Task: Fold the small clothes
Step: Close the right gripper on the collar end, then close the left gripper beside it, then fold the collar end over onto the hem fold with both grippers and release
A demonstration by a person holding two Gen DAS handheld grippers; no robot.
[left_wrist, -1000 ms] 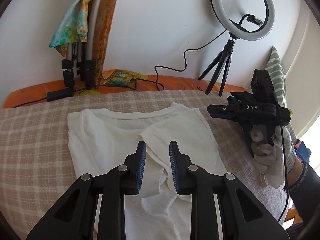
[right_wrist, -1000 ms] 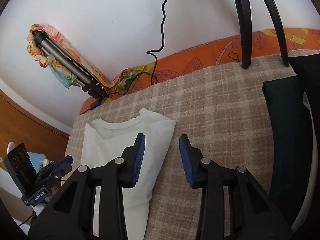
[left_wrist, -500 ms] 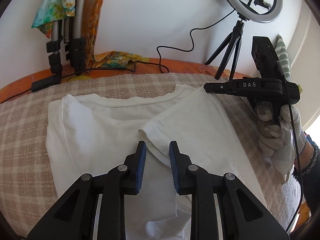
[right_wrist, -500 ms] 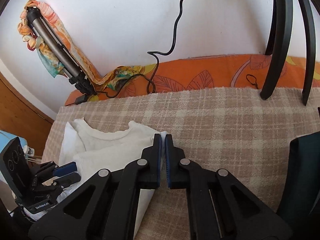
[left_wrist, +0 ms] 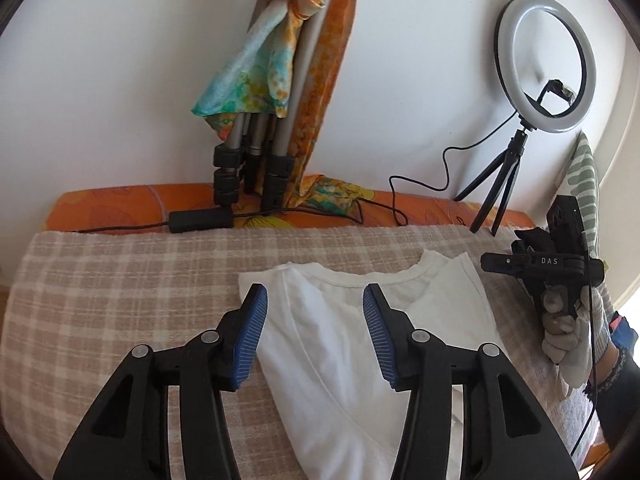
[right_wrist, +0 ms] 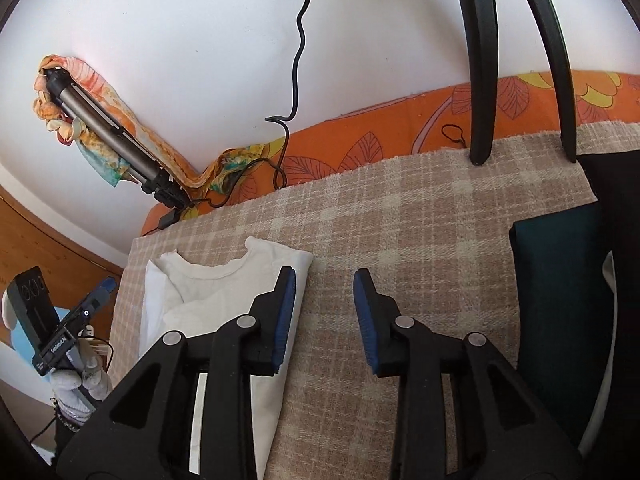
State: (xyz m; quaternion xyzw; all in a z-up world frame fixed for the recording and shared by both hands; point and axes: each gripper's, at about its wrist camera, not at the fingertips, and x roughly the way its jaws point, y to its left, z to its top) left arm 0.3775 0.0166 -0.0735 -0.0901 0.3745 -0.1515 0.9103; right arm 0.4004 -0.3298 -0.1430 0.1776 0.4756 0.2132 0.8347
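Observation:
A white T-shirt (left_wrist: 360,344) lies on the checked blanket (left_wrist: 120,304), both sides folded inward, neckline toward the wall. It also shows in the right wrist view (right_wrist: 224,300). My left gripper (left_wrist: 314,336) is open and empty, its jaws standing over the shirt's left folded edge. My right gripper (right_wrist: 324,316) is open and empty, its left finger over the shirt's right edge and its right finger over bare blanket. The right gripper also shows in the left wrist view (left_wrist: 548,268), held in a gloved hand to the right of the shirt.
A ring light on a small tripod (left_wrist: 544,64) stands at the back right. A folded tripod wrapped in a colourful scarf (left_wrist: 260,92) leans on the wall, with a black cable and box (left_wrist: 200,220). Dark folded cloth (right_wrist: 560,304) lies right of my right gripper.
The left gripper opened wide and shifted left to the shirt's left edge. The right gripper, shut half a second ago at the shirt's right edge, has opened. The shirt's left side now lies folded inward.

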